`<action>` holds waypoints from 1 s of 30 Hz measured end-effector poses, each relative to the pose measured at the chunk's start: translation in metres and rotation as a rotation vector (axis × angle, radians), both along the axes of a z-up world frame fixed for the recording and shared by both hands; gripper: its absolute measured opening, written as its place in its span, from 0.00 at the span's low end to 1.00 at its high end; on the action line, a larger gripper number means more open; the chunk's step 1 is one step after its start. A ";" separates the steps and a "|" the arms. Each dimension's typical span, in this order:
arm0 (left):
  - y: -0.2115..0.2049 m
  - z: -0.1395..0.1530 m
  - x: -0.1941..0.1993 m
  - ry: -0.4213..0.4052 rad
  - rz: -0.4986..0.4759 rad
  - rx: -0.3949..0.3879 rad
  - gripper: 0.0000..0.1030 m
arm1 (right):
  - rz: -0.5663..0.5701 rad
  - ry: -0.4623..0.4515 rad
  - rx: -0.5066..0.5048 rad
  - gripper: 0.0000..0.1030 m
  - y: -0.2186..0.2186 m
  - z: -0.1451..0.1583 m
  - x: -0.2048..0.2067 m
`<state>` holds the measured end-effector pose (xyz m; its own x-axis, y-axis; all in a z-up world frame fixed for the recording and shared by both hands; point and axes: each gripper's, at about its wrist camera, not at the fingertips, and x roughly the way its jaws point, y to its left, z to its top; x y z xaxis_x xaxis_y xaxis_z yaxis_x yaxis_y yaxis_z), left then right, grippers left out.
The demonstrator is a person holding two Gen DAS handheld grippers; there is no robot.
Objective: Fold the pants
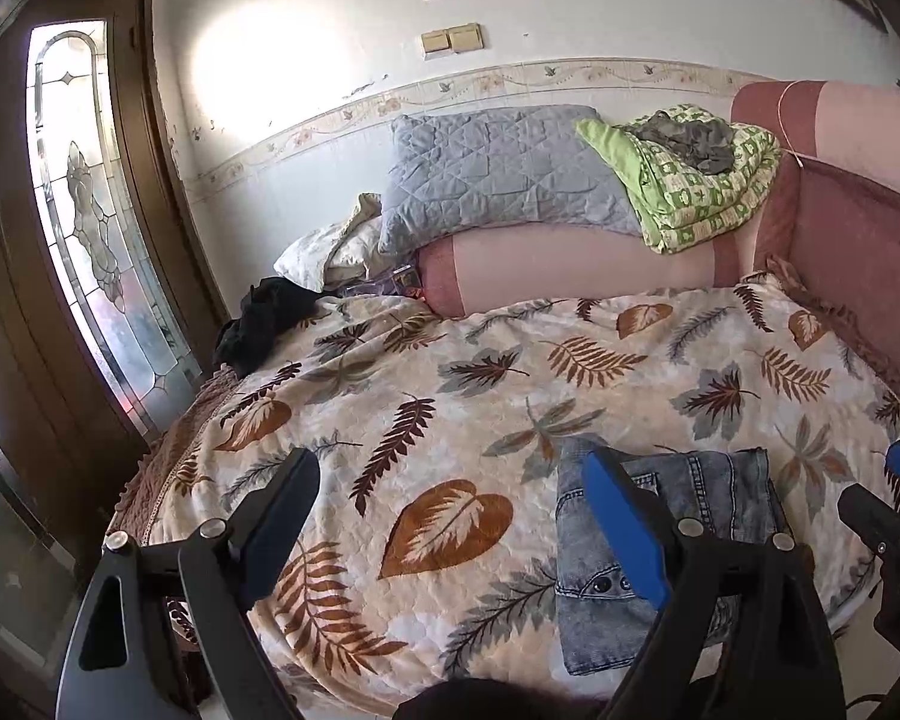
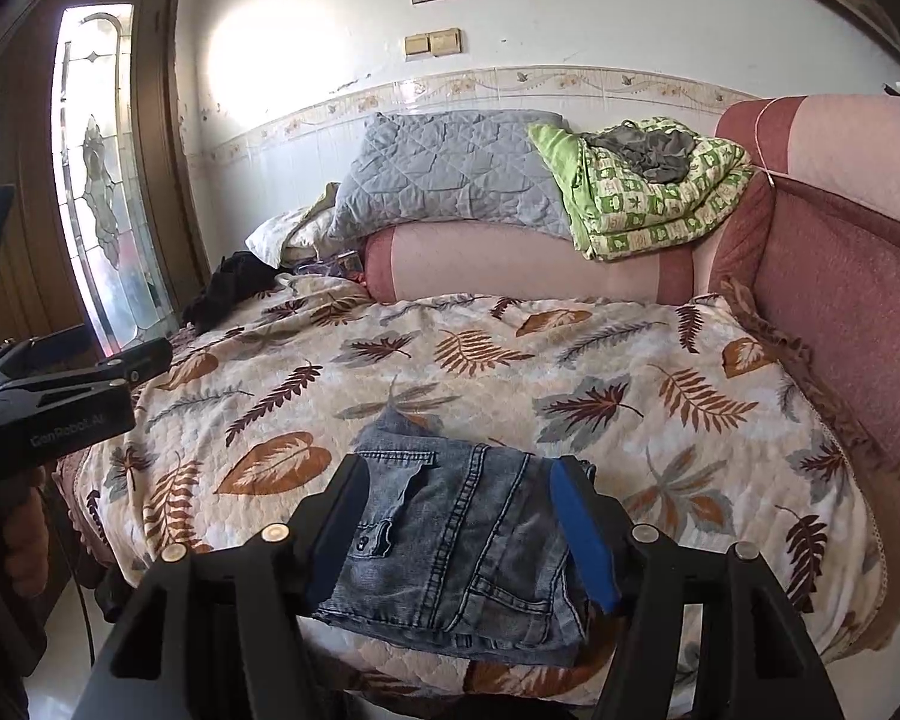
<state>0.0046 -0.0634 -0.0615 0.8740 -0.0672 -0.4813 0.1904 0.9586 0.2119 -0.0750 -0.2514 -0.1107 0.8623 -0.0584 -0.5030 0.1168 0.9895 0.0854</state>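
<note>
The jeans (image 2: 450, 546) lie folded into a compact stack at the near edge of the leaf-print quilt (image 2: 570, 360), at about 6 o'clock in the right wrist view. The right gripper (image 2: 462, 531) hangs over them with fingers apart and holding nothing, and the left gripper (image 1: 456, 516), to its 9 o'clock, stands wide over bare quilt. So close to the edge, the stack could be dragged off or its top layer flipped open if a finger snags a hem.

A lived-in bedroom in a home. A bed (image 2: 660, 360) with a leaf-print quilted cover fills the view, its padded pink headboard (image 2: 840, 276) along the right edge. A grey quilted pillow (image 2: 444, 174) and a folded green blanket (image 2: 648, 204) are piled at the far edge. A wooden door (image 1: 84, 228) with leaded glass and wall switches (image 1: 453, 39) stand behind.
</note>
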 end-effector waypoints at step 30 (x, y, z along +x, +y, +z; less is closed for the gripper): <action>0.000 0.000 -0.004 -0.008 -0.006 -0.003 0.87 | -0.013 0.021 -0.010 0.65 0.002 -0.004 -0.001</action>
